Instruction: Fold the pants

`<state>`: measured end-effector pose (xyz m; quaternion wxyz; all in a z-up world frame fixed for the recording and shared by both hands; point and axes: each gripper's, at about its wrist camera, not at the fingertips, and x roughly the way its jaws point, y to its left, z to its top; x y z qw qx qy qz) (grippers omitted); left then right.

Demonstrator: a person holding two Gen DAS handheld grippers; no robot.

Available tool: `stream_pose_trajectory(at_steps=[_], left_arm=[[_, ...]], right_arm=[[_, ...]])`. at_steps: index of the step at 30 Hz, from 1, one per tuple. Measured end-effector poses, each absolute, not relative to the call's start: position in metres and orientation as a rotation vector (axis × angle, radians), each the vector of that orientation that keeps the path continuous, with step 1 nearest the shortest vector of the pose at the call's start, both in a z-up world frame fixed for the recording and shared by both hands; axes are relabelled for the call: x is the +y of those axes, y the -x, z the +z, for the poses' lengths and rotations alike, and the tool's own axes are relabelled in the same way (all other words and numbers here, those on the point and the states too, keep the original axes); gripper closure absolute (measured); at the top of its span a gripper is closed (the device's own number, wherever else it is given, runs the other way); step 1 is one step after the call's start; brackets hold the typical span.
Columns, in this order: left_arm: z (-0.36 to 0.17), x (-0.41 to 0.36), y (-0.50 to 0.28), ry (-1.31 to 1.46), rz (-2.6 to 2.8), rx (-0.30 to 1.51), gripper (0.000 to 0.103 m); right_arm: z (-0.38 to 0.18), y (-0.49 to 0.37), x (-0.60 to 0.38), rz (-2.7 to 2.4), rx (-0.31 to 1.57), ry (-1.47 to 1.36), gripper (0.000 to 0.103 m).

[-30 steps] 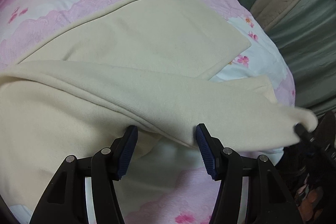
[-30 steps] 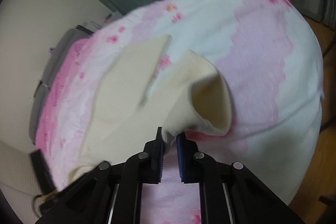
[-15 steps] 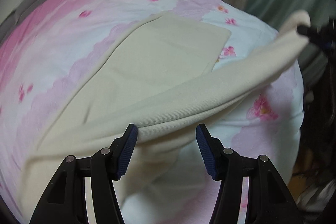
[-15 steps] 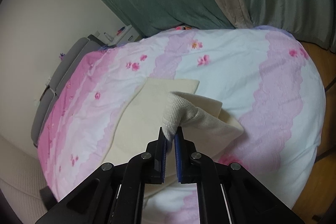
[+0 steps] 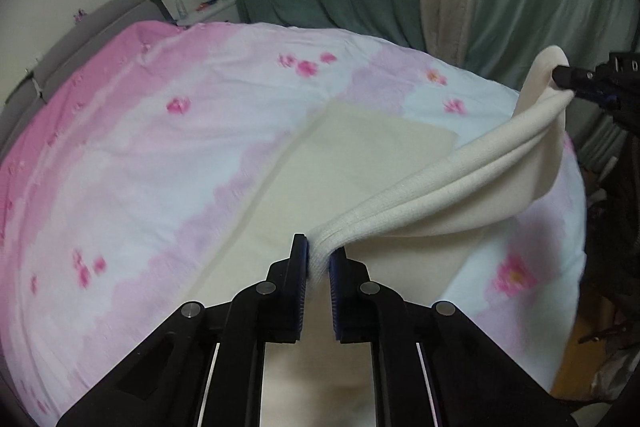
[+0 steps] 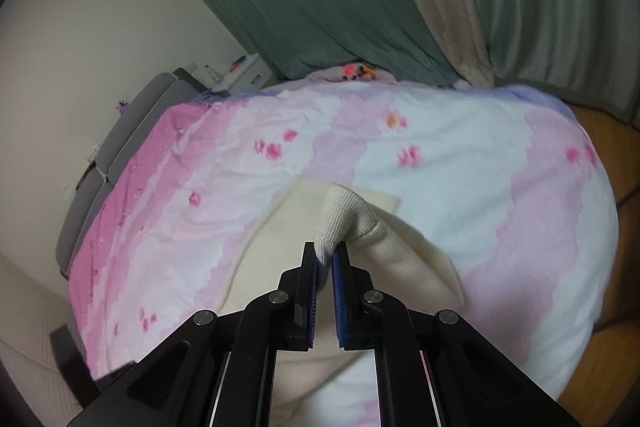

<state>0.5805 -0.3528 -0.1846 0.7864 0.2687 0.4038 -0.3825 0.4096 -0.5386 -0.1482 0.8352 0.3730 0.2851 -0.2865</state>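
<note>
Pants (image 5: 440,203) lifted off bed (image 5: 160,167): my left tool (image 5: 319,263) pinching ribbed band, right tool (image 6: 325,259) pinching cuff. Next: carry both across, lay flat.

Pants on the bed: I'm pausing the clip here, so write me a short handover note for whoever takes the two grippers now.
Left gripper: shut on the cream pants, pinching a ribbed edge.
Right gripper: shut on another ribbed edge of the pants.
Where: one part lies flat on the pink floral bedspread; the other is lifted between the grippers.
Done: both edges gripped and raised.
Left: probably carry the lifted part over the flat one, lay it down, release, finish folding.
</note>
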Motion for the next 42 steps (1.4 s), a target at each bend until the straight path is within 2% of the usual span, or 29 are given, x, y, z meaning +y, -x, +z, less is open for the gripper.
stream_pose_trajectory(at_steps=[5,11,21,26,29,30,31,33,39,42], left_arm=[[-0.202,-0.384,-0.640,-0.593,-0.767,0.943,0.091],[-0.255,-0.403,-0.704,-0.558,-0.678,1.104,0.091],[-0.318,-0.423,-0.743,-0.632,-0.605,1.204,0.091],[-0.332,-0.426,-0.761,-0.608,-0.577,1.245,0.091],[-0.336,-0.428,-0.766,-0.599,-0.573,1.255,0.091],[-0.337,-0.429,-0.766,-0.603,-0.575,1.253,0.091],[-0.338,-0.431,-0.766,-0.614,-0.577,1.251,0.091],[-0.335,-0.435,-0.766,-0.625,-0.587,1.237,0.091],[-0.299,-0.446,-0.764,-0.569,-0.618,1.129,0.085],[-0.285,-0.444,-0.758,-0.541,-0.636,1.099,0.079]], right_arm=[[-0.146,-0.472,-0.575,-0.567,0.610,-0.747,0.095],[-0.180,-0.563,-0.616,-0.502,0.717,-0.723,0.095],[-0.267,-0.663,-0.654,-0.465,0.892,-0.730,0.095],[-0.278,-0.701,-0.667,-0.500,0.898,-0.627,0.098],[-0.281,-0.715,-0.684,-0.444,0.914,-0.682,0.097],[-0.278,-0.713,-0.688,-0.450,0.907,-0.686,0.091],[-0.276,-0.710,-0.691,-0.457,0.904,-0.666,0.072],[-0.272,-0.702,-0.693,-0.440,0.888,-0.604,0.048],[-0.294,-0.700,-0.677,-0.225,1.035,-0.377,0.047],[-0.312,-0.697,-0.673,-0.141,1.100,-0.366,0.046]])
